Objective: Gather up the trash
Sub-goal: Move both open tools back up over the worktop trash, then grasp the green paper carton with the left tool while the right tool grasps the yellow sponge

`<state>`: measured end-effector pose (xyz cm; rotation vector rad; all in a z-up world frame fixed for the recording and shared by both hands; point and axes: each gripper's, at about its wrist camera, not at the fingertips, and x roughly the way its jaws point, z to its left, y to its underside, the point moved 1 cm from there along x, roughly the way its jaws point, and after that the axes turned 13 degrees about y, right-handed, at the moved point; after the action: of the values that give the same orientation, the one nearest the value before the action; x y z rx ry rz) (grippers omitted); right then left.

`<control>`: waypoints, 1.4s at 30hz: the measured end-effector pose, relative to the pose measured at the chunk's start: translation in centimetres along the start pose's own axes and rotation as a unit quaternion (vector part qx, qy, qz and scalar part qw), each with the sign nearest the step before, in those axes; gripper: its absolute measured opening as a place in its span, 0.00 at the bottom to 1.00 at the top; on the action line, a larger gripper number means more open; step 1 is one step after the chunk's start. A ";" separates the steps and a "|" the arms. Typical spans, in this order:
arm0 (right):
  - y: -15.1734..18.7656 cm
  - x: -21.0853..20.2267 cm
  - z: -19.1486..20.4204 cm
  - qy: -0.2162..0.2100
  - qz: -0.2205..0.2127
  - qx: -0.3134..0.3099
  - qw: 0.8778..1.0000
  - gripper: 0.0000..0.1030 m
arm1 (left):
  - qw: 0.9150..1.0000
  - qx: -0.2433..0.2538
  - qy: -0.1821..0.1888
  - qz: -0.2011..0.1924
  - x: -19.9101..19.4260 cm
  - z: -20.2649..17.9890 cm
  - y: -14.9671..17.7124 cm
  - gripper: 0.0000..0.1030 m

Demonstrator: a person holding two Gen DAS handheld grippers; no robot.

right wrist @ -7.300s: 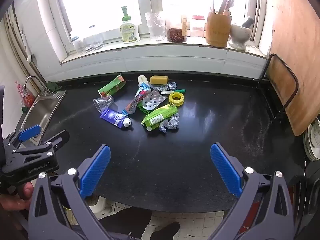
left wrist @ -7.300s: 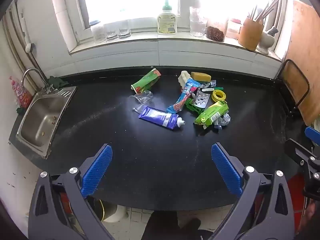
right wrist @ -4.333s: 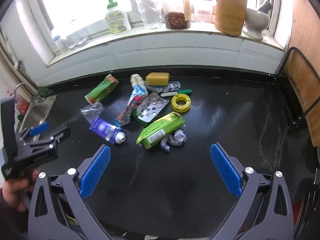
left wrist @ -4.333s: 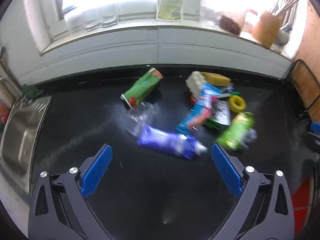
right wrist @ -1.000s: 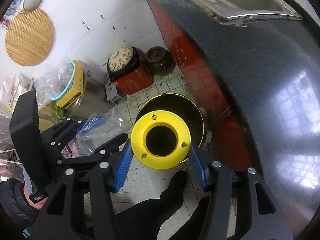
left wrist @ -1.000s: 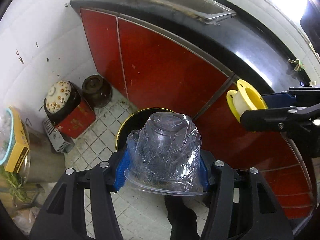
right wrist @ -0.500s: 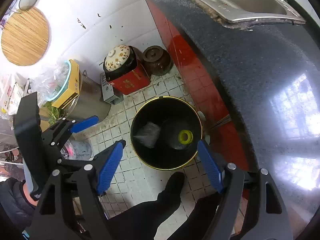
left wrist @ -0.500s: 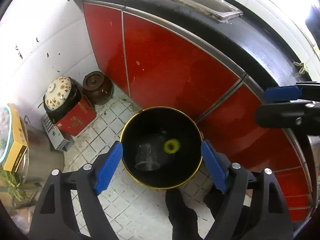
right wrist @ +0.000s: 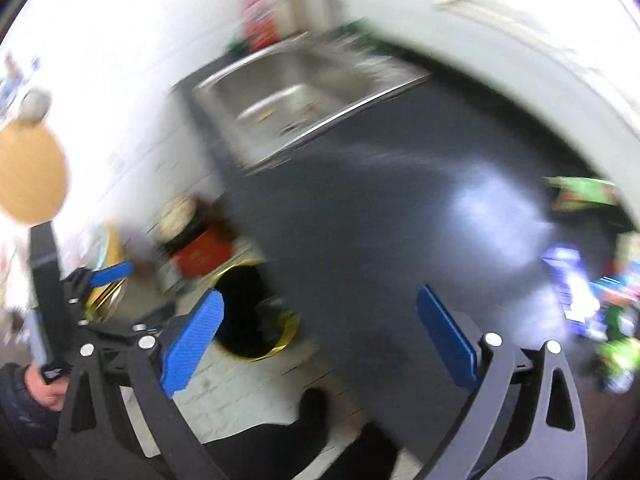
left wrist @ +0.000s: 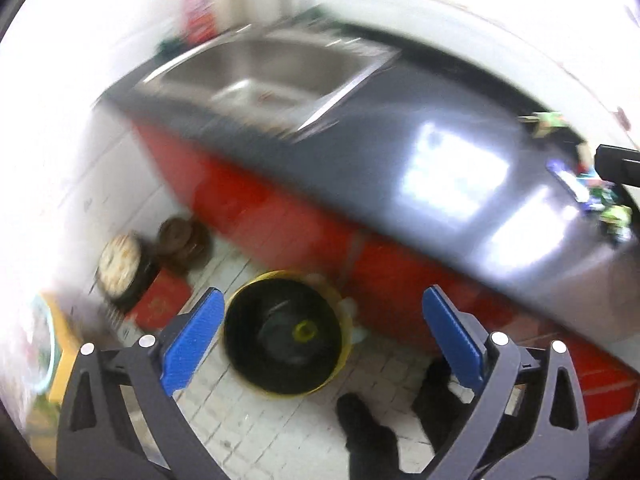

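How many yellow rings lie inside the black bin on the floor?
1: a yellow plastic ring lies right of centre on the bottom of the black yellow-rimmed bin. Blur may hide others.

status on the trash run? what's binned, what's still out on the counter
Started, far from done. Binned: a yellow spool lies in the black bin on the floor; anything else inside is too blurred to name. In hand: nothing; left gripper and right gripper are both open and empty. Left: a purple tube, green wrappers and more litter still on the black counter.

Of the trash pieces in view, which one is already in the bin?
The yellow ring: it lies inside the black bin on the floor, while the other pieces remain on the counter.
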<state>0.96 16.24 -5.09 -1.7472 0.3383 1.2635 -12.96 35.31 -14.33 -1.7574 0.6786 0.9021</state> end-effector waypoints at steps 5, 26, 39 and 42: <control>2.1 -3.9 -13.0 0.098 -0.022 0.109 0.989 0.92 | 0.993 0.085 0.080 0.004 1.6 -10.4 -5.8 0.94; 8.2 -5.2 -35.7 0.177 -0.018 0.288 0.941 0.92 | 0.951 0.257 0.167 0.026 10.7 -33.6 -14.5 0.94; 2.1 9.8 -46.3 0.179 0.068 0.302 0.934 0.87 | 0.939 0.309 0.146 0.040 26.2 -37.5 -23.3 0.93; 1.4 13.5 -48.1 0.172 0.096 0.307 0.931 0.85 | 0.938 0.312 0.140 0.054 29.9 -38.2 -24.6 0.93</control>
<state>34.88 -19.03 -15.10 -1.3924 1.0148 0.8390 33.11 6.69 -17.98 -1.2845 1.1170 0.4298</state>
